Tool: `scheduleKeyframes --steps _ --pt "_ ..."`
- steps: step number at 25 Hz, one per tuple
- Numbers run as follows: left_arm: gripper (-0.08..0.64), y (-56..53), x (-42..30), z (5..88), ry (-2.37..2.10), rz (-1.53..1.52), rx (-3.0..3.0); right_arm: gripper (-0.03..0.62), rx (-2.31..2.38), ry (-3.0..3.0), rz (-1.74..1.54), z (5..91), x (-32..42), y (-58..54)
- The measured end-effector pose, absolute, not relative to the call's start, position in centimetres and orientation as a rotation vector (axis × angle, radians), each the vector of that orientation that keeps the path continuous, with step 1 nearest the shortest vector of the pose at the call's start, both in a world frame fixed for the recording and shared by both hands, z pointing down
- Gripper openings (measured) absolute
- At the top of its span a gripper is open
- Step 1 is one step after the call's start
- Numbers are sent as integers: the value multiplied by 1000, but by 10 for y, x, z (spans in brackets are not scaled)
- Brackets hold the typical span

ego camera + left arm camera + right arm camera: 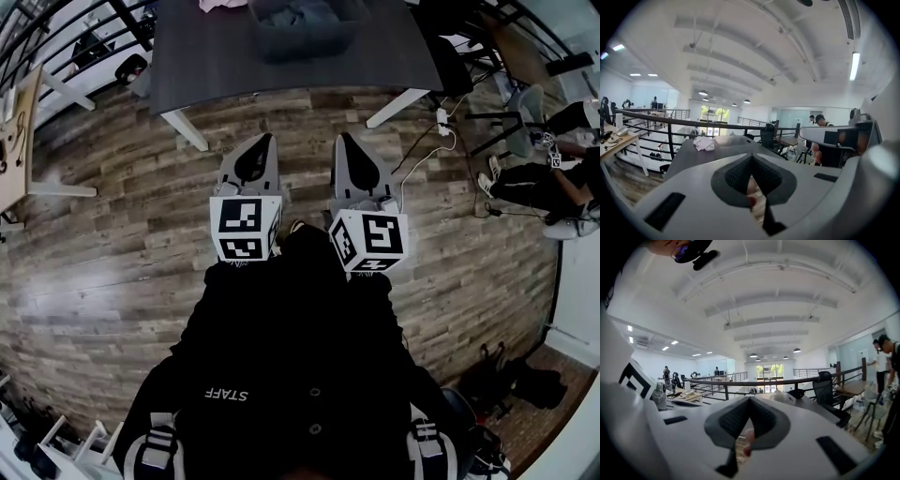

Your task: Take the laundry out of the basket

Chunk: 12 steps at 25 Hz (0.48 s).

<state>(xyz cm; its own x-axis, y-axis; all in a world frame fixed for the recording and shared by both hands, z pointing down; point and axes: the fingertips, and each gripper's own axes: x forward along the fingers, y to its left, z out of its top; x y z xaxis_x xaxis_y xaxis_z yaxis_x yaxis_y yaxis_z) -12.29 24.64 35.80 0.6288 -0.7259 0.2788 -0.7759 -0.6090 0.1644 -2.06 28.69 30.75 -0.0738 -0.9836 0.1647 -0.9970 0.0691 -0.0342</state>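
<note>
Open floor (122,187) ahead; table (216,56) beyond, basket (305,33) on it.

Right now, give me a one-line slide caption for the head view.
Left gripper and right gripper, shut and empty, held short of the table bearing the basket.

Brown wood-plank floor (112,244) under me; dark grey rectangular table (216,66) ahead; black metal railing (670,140) beyond; white beamed ceiling (754,51) overhead.

Ceiling lights (855,65) brighten both gripper views; the head view is dimmer, all fisheye-bent at edges.
</note>
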Motion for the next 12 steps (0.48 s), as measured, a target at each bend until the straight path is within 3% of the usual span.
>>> scheduleKeyframes --steps 12 --pt "-4 138 -82 394 -1351 339 2503 14 2004 -2259 295 347 37 171"
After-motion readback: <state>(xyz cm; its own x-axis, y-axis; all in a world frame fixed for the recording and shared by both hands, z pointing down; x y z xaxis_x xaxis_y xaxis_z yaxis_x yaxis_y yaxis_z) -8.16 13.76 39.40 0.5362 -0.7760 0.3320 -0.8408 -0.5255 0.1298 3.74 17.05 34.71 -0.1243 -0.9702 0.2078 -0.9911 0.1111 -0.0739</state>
